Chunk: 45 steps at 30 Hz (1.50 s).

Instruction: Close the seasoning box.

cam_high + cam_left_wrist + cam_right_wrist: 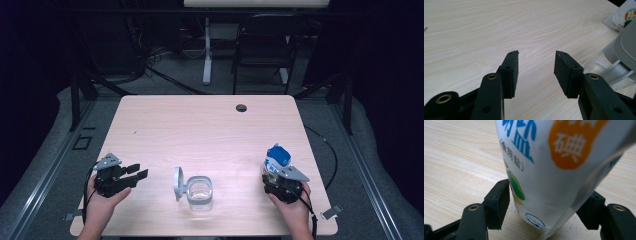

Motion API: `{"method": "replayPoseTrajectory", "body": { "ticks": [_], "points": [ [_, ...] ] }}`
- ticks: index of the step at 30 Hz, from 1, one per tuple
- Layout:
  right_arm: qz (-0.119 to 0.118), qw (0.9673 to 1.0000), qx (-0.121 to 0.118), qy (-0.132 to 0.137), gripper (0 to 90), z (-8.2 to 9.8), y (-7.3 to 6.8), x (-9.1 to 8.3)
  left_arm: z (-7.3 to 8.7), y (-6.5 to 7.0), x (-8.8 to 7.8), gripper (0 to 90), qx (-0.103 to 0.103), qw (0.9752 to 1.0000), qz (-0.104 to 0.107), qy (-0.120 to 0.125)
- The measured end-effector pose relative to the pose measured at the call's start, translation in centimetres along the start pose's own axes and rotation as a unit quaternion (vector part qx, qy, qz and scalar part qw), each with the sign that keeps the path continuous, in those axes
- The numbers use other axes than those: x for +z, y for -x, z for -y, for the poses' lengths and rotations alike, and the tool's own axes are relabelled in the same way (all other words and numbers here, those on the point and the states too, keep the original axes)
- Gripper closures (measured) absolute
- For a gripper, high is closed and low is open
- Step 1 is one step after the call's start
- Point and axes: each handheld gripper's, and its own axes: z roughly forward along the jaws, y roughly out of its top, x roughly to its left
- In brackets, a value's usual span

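Right gripper (pixel 274 172) clamped on the salt bag (pixel 564 170), 1 jaw on each side of its lower part; bag sits upright near the table's (pixel 200 125) right front edge. Left gripper (pixel 137 172) jaws wide apart, holding nothing, just left of the clear container (pixel 200 192) with its lid (pixel 178 183) flipped open.

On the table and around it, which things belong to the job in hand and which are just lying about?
Belonging to the job:
- salt bag, between the right gripper fingers
- clear container with its grey lid flipped open
- left gripper, open, holding nothing

Just about:
- folding chair beyond the table
- white desk leg
- cables on the floor
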Motion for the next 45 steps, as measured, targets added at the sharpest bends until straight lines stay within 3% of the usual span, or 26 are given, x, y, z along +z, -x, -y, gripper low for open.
{"method": "replayPoseTrajectory", "body": {
  "ticks": [22,45],
  "points": [
    [0.007,0.9999,0.003,0.008,35.5,0.07,0.03,0.38,0.25,-0.11,0.26,55.2,-0.005,1.0,-0.002,-0.002],
    [-0.005,0.9999,-0.007,0.007,40.2,-0.1,0.15,0.42,0.34,-0.35,0.18,55.3,-0.007,1.0,-0.005,-0.001]
  ]
}}
